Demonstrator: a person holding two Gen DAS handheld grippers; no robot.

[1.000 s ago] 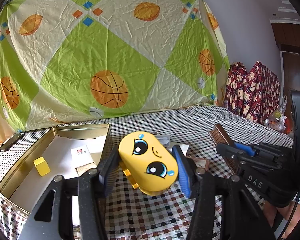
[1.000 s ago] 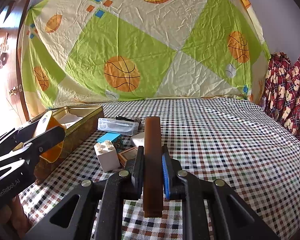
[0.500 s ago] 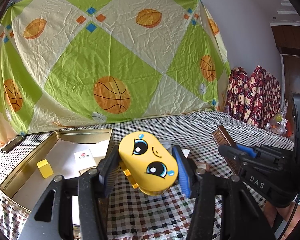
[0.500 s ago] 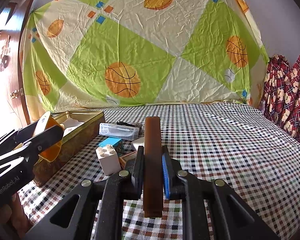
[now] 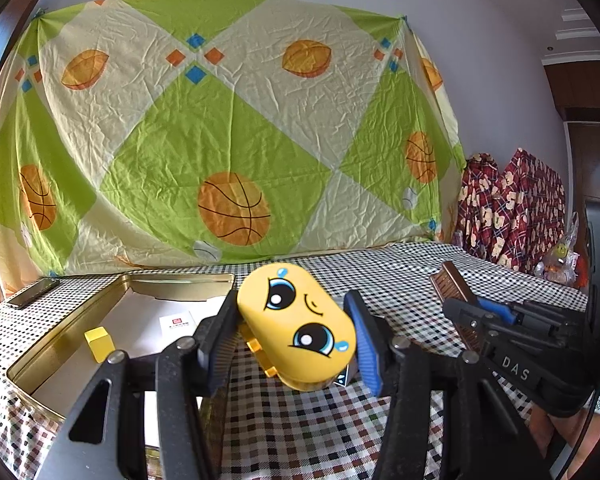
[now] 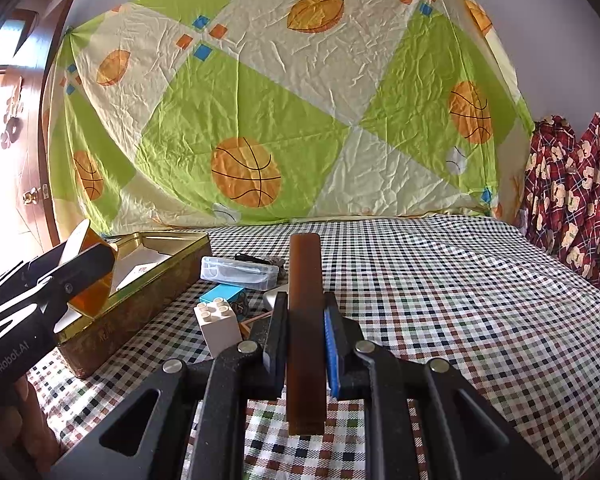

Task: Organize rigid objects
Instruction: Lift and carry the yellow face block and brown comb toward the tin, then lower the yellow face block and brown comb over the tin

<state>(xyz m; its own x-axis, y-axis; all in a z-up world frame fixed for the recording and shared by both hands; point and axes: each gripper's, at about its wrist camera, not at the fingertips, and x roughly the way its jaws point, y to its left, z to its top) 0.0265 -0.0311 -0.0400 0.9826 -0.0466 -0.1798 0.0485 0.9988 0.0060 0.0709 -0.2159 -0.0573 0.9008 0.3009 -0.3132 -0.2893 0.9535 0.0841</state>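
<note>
My left gripper (image 5: 290, 328) is shut on a yellow toy case with a cartoon face (image 5: 296, 326), held above the checked cloth just right of the gold tin (image 5: 28, 356). Inside the tin lie a small yellow block (image 5: 99, 343) and a white card (image 5: 176, 322). My right gripper (image 6: 305, 328) is shut on a flat brown bar (image 6: 306, 320), held on edge above the cloth. From the left wrist view that bar (image 5: 452, 286) and the right gripper (image 5: 476, 316) appear at the right. In the right wrist view the left gripper (image 6: 80, 276) with the yellow case (image 6: 94, 288) is over the tin's (image 6: 148, 304) rim.
Beside the tin lie a white brick (image 6: 218, 326), a blue box (image 6: 224, 294), a clear plastic case (image 6: 240, 272) and a dark clip (image 6: 256, 259). A dark flat object (image 5: 32, 292) lies left of the tin. A patterned sheet hangs behind; plaid fabric (image 6: 572, 196) is piled right.
Both views have tilted up slightly, so the tin and cloth sit lower in the pictures. Both grips are unchanged.
</note>
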